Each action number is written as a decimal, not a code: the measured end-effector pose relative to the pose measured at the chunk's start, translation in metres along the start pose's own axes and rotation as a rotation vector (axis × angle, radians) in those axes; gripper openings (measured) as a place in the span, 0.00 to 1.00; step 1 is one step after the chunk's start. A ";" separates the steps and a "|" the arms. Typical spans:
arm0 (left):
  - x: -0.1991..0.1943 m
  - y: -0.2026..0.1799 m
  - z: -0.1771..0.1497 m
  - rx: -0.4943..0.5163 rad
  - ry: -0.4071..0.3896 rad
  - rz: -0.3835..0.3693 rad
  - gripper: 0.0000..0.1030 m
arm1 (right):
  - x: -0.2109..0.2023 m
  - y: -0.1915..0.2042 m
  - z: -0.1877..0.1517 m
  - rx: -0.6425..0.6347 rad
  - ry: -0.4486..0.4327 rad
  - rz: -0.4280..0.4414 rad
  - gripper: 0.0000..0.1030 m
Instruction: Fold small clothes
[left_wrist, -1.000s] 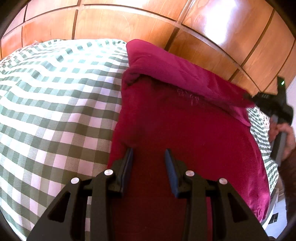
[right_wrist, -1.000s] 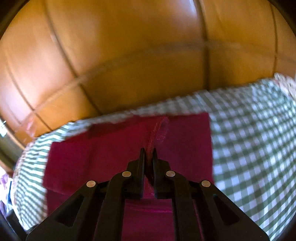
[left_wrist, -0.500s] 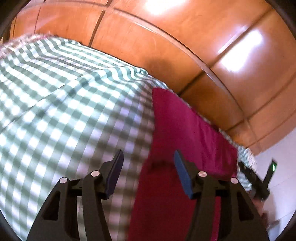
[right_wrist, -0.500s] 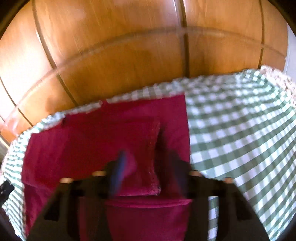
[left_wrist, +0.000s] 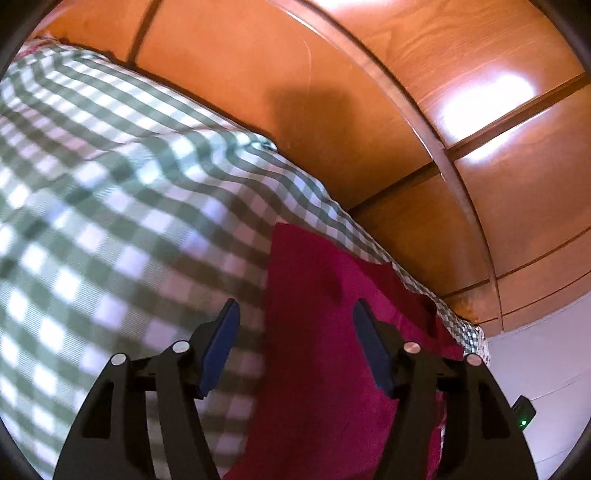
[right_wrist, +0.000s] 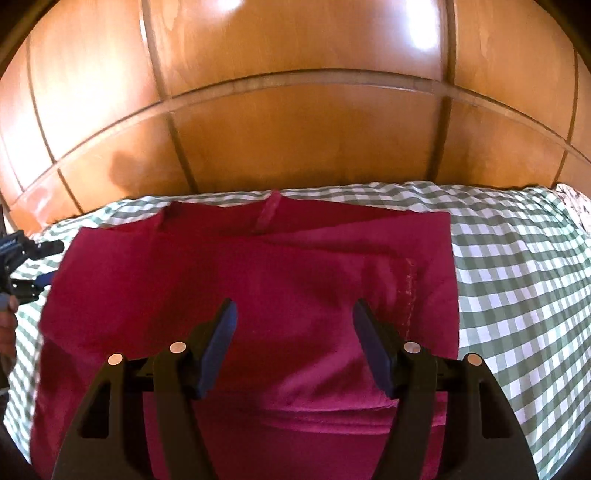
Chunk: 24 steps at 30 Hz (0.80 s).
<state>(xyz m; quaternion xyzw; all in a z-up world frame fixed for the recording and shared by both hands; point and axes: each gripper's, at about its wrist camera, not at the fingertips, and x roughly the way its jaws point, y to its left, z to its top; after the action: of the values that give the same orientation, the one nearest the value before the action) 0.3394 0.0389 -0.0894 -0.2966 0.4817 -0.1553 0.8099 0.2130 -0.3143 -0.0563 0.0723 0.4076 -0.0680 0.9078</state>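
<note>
Left gripper: matte black plastic frame with triangular cutouts, two round silver screws per side, flat blue pads on fingers. Right gripper: same black frame, silver screws, blue-padded fingers. Bare skin of hand at left edge.

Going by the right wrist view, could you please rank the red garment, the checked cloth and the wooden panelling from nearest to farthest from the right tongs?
1. Red garment, directly under the right tongs.
2. Checked cloth, spread beneath and to the right.
3. Wooden panelling, behind the cloth's far edge.
</note>
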 end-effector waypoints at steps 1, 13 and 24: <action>0.006 -0.005 0.001 0.017 0.011 -0.004 0.19 | 0.004 -0.003 -0.002 0.009 0.006 -0.008 0.62; 0.035 -0.055 -0.035 0.433 -0.144 0.482 0.26 | 0.021 0.008 -0.018 -0.073 -0.012 -0.111 0.67; -0.009 -0.072 -0.110 0.532 -0.089 0.396 0.30 | 0.022 0.006 -0.020 -0.047 -0.014 -0.083 0.68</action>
<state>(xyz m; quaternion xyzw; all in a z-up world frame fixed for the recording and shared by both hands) 0.2419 -0.0481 -0.0776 0.0178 0.4368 -0.1021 0.8936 0.2142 -0.3062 -0.0853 0.0337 0.4052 -0.0966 0.9085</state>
